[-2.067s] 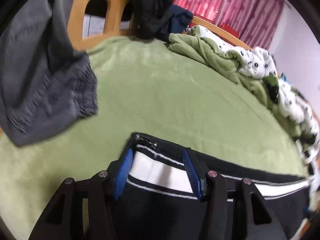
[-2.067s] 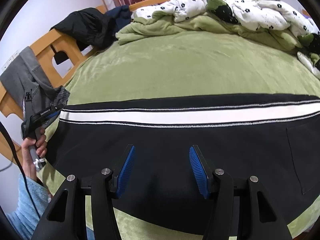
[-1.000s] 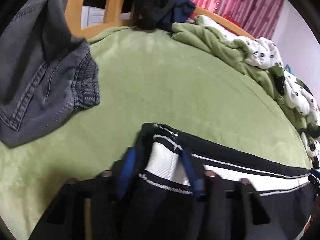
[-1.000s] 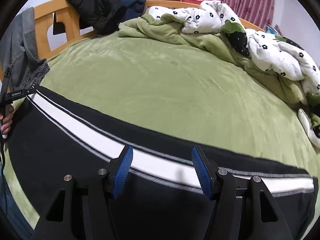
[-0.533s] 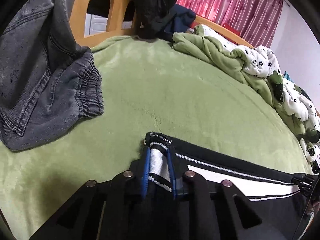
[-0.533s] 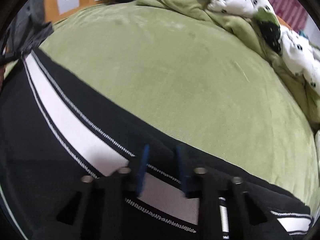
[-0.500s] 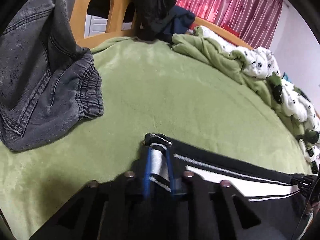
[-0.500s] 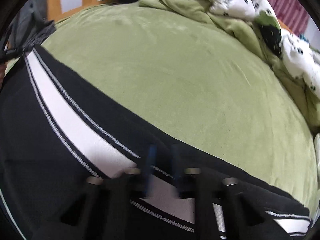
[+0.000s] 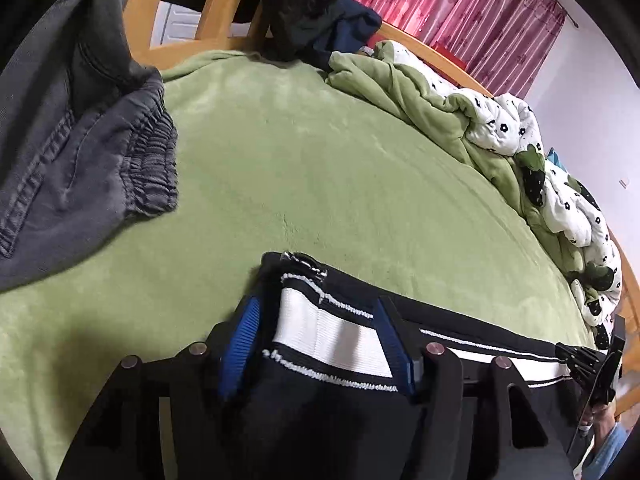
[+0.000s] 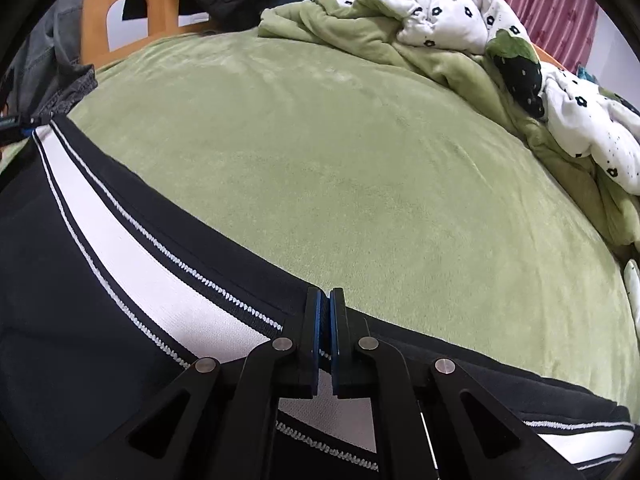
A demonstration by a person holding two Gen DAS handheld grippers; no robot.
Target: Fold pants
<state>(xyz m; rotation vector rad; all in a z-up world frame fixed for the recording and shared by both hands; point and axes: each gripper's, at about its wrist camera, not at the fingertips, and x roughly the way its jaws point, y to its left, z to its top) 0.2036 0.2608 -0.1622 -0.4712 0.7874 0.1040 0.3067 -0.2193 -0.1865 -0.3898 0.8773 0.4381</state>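
Observation:
Black pants with a white side stripe (image 9: 320, 332) lie along the near edge of a green bed (image 9: 320, 168). My left gripper (image 9: 320, 312) is open, its blue pads on either side of the striped leg end, cloth bunched between them. In the right wrist view the pants (image 10: 132, 256) stretch off to the left. My right gripper (image 10: 325, 300) is shut on the pants' far edge by the stripe. The right gripper also shows at the far right of the left wrist view (image 9: 580, 360).
Grey jeans (image 9: 80, 160) hang over the wooden bed frame (image 9: 224, 12) at the left. A dark jacket (image 9: 304, 0) drapes the frame behind. A crumpled green and white flowered quilt (image 10: 460, 40) lies along the far right of the bed.
My left gripper, shut on the leg end half a second ago, has opened. My right gripper has closed fully on the pants' edge.

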